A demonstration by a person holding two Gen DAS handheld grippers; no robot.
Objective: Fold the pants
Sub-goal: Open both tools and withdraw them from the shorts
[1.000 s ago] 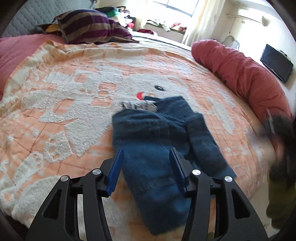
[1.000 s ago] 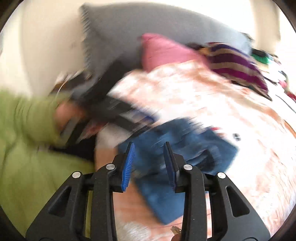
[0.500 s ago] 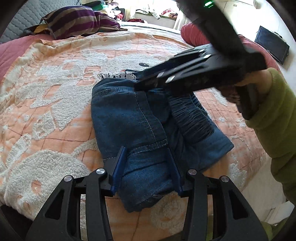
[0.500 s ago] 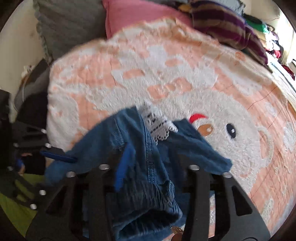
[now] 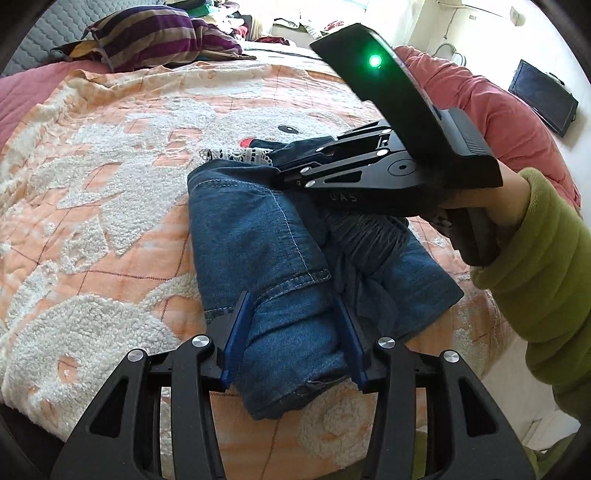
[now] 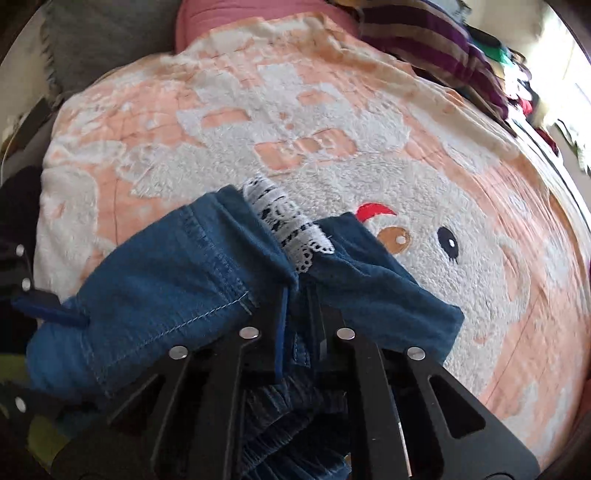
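Observation:
Blue denim pants [image 5: 258,240] lie folded into a thick bundle near the bed's front edge, white lace trim [image 5: 236,155] poking out at the far end. My left gripper [image 5: 293,325] straddles the near end; denim fills the gap between its blue pads, and its jaws are opening slightly. My right gripper [image 5: 277,173], held by a hand in a green sleeve [image 5: 535,277], comes in from the right at the far end. In the right wrist view the right gripper [image 6: 295,295] is shut on a fold of the pants [image 6: 166,295] beside the lace [image 6: 288,225].
The pants rest on a peach blanket with a white fleecy bear [image 5: 110,184]. A striped pillow [image 5: 155,33] lies at the head, and a red bolster [image 5: 498,110] runs along the right side. A grey cushion [image 6: 103,40] stands at the back. The bed edge is just below my left gripper.
My right gripper swung in from the right, dropped onto the far end of the pants and shut on the denim. My left gripper lowered onto the near end, with denim now between its pads.

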